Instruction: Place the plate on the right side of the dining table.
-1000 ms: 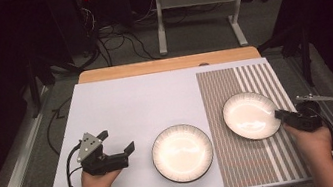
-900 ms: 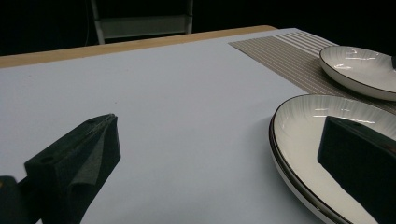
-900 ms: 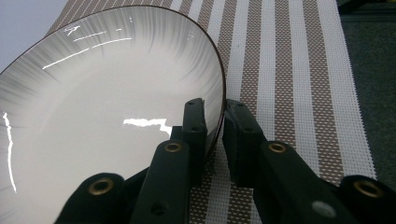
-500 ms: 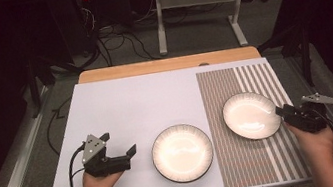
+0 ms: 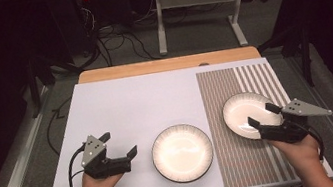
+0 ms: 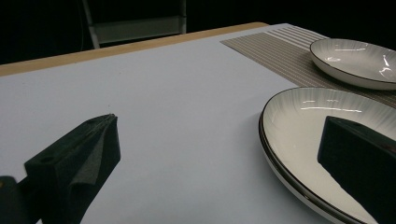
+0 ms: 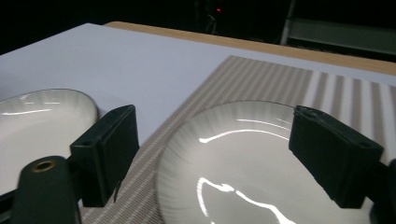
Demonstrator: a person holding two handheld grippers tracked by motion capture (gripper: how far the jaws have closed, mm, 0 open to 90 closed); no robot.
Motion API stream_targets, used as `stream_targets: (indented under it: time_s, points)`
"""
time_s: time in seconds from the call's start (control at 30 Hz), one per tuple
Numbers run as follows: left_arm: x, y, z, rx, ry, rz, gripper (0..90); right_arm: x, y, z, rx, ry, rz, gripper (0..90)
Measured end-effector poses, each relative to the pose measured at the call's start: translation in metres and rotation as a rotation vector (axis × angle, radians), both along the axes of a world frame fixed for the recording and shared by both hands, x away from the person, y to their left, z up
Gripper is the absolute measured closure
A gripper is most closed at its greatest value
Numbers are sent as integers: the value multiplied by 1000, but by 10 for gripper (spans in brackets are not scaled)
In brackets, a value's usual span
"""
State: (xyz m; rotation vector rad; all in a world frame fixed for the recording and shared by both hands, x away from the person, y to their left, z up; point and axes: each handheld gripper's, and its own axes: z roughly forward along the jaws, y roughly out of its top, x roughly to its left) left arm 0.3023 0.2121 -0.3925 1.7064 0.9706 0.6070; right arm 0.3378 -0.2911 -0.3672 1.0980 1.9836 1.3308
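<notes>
Two white plates with dark rims lie on the table. One plate rests on the white board at centre front. The other plate sits on the striped placemat. My right gripper hovers over this plate's near right rim. Its jaws have just been opening and stand apart without pressing on anything. My left gripper is open just left of the centre plate, holding nothing.
The white board covers most of the table, with a wooden edge at the back. Cables and a metal stand lie on the dark floor beyond. A cable trails from the left gripper.
The right gripper has opened its jaws and shifted left, from the right rim of the plate on the mat to over its near right part. The left gripper has stayed put.
</notes>
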Motion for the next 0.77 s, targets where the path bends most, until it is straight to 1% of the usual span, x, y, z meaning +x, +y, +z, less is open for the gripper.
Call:
stream_targets:
  time_s: [0.1,0.2,0.23,0.3,0.33,0.37,0.4,0.5,0.67,0.7,0.77]
  points:
    - [-1,0,1,-1,-7,-5,1,-6,19,2,-1,-13,41,116]
    - [-2,-1,2,-1,-11,-13,1,-11,33,3,10,-20,72,31]
    - [-3,-1,2,-4,-15,-15,1,-12,40,3,14,-12,89,5]
    - [-3,-1,3,-4,-21,-19,1,-13,43,3,15,-11,95,5]
    - [-4,-2,4,-1,-26,-24,1,-18,53,1,20,-13,111,4]
    - [-5,-1,4,-2,-26,-25,1,-19,55,1,20,-13,116,4]
    - [-5,-2,4,-8,-27,-26,1,-21,59,1,18,-18,134,4]
    - [-6,-2,6,-13,-39,-26,1,-24,65,0,8,-26,159,4]
    - [-7,2,7,-34,-40,-20,1,-25,65,-1,-2,-21,158,4]
    - [-7,3,7,-33,-40,-15,1,-24,64,0,2,-29,156,4]
    - [-7,4,7,-37,-39,-11,1,-24,63,0,4,-26,147,4]
